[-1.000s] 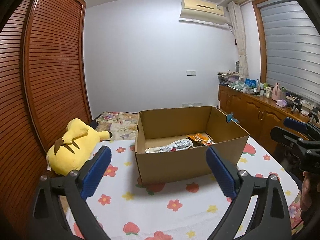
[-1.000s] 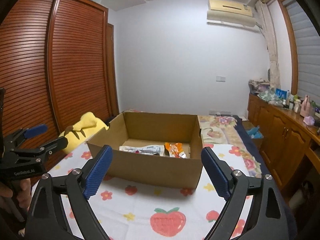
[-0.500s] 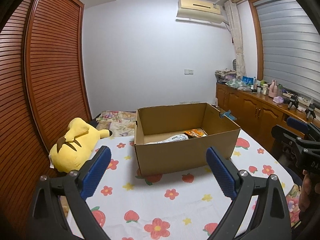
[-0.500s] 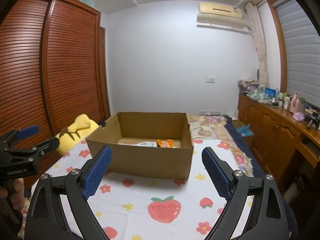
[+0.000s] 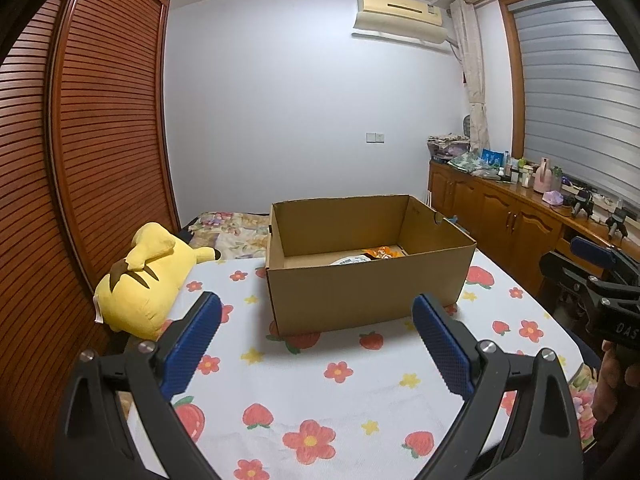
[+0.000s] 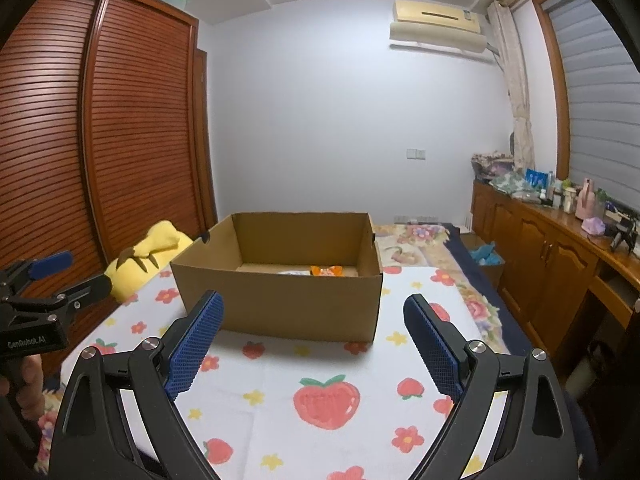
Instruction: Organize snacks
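Pulled back from the box [image 5: 366,268] since a second ago; less of its inside visible. Both sets of fingers [image 5: 192,338] [image 6: 434,346] spread, empty. Snack packets [image 5: 366,257] lying on box floor, far side. Advisable: approach over near wall, descend steeply, pinch one packet only.

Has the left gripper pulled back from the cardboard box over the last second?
Yes. The left gripper has backed away: more strawberry sheet now shows before the cardboard box, whose inside looks shallower.

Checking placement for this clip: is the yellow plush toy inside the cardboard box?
No, the yellow plush toy lies on the bed beside the cardboard box.
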